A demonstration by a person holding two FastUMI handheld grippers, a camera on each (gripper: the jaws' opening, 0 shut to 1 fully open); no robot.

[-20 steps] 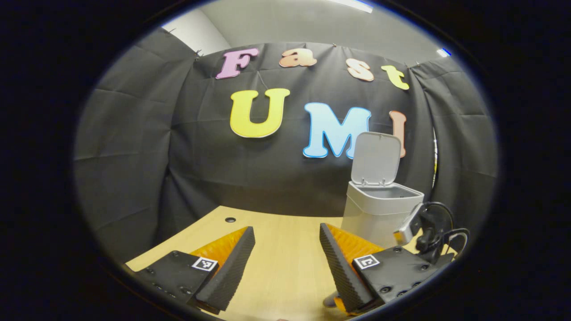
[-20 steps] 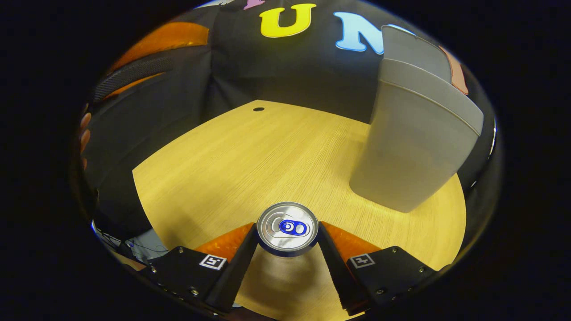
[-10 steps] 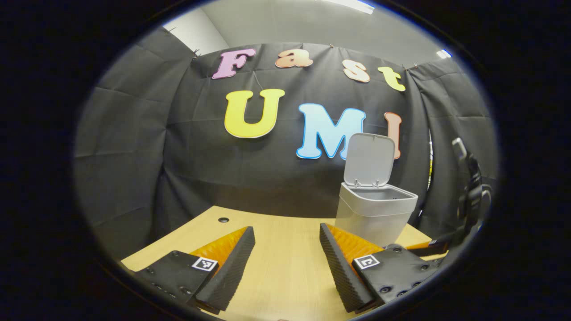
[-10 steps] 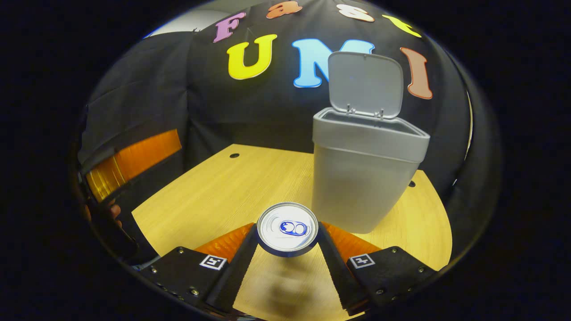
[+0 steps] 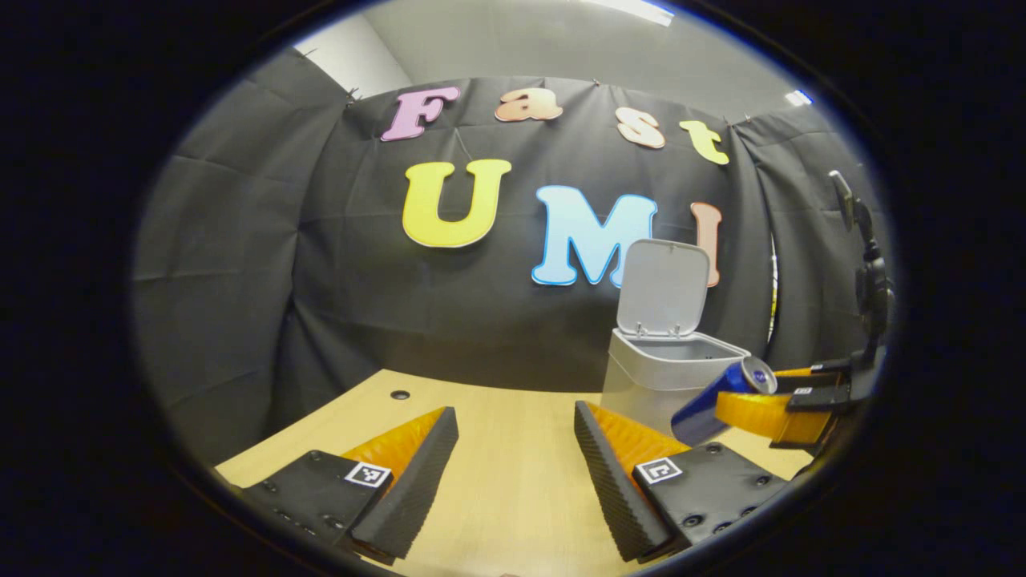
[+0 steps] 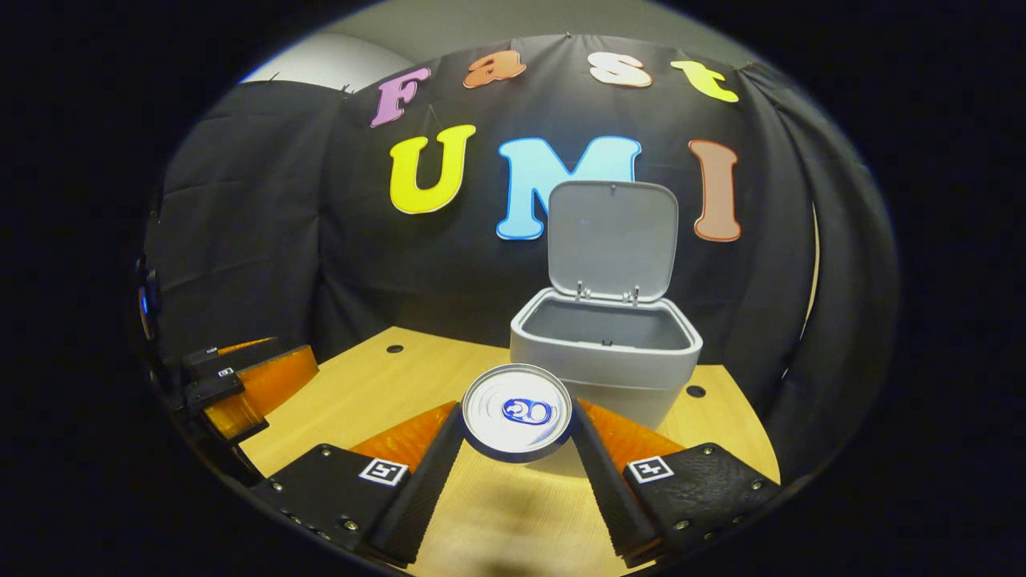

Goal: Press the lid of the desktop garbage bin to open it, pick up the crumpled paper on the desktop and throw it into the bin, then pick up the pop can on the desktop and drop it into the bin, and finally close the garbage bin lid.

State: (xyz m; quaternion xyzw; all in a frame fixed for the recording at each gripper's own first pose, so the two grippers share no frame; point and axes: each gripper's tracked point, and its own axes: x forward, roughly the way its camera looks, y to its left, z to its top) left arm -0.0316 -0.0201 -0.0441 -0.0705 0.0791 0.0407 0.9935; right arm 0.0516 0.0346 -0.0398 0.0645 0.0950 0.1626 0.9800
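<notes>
— How far along is it?

— The lid [image 6: 613,236] stands up at the back of the bin [image 6: 603,365], so the opening is done. No paper lies on the desk [image 6: 377,385] that I can see; I'd judge it is already in the bin, though the bin's floor is hidden. The can [image 6: 517,411] is off the desk, clamped between both fingers of the right gripper [image 6: 517,445], held in front of the bin's near wall and not yet over the opening.

— And the other hand?

— The left gripper [image 5: 513,457] hangs over the desk's near edge, fingers well apart, holding nothing (idle, by my reading).

— What's left?

— Carry the can over the rim, let go, then shut the lid.

— Counts?

— One bin, one lid, one can, two grippers. The bin sits toward the desk's far right corner.
</notes>
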